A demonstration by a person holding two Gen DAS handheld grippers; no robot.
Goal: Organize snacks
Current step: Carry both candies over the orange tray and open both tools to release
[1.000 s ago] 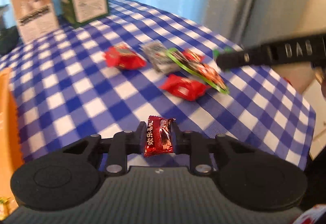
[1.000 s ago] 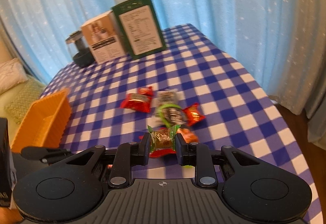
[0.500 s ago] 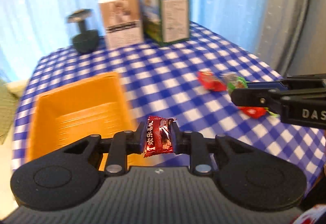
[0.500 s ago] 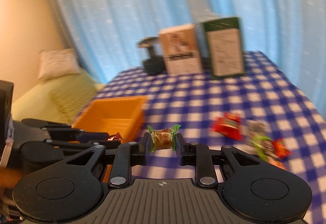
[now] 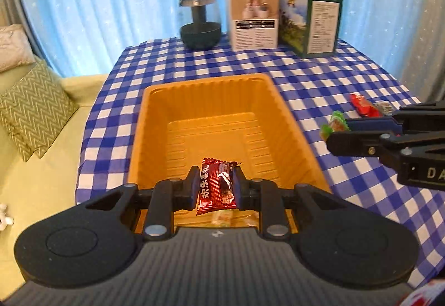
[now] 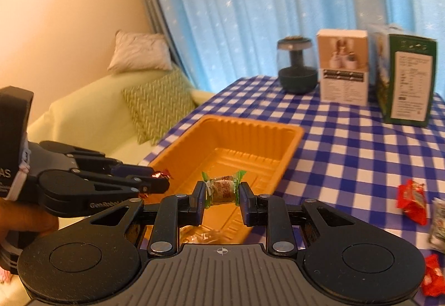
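My left gripper (image 5: 216, 189) is shut on a dark red snack packet (image 5: 216, 187) and holds it over the near end of the orange tray (image 5: 155, 122). My right gripper (image 6: 221, 196) is shut on a green-wrapped candy (image 6: 221, 192), above the tray's (image 6: 289, 150) near right corner. In the left wrist view the right gripper (image 5: 333, 130) comes in from the right with the candy (image 5: 333, 126). In the right wrist view the left gripper (image 6: 158, 180) shows at the left. A pale wrapped snack (image 5: 222, 218) lies in the tray's near end.
Loose red snacks (image 6: 411, 200) lie on the blue checked tablecloth (image 6: 347, 144) to the right of the tray. A white box (image 5: 254, 16), a green box (image 5: 314, 19) and a dark jar (image 5: 200, 22) stand at the back. A green sofa with cushions (image 5: 30, 105) is left of the table.
Both grippers have swung left from the snack pile to the orange tray, each still holding its snack. The tray now fills the middle of both views.
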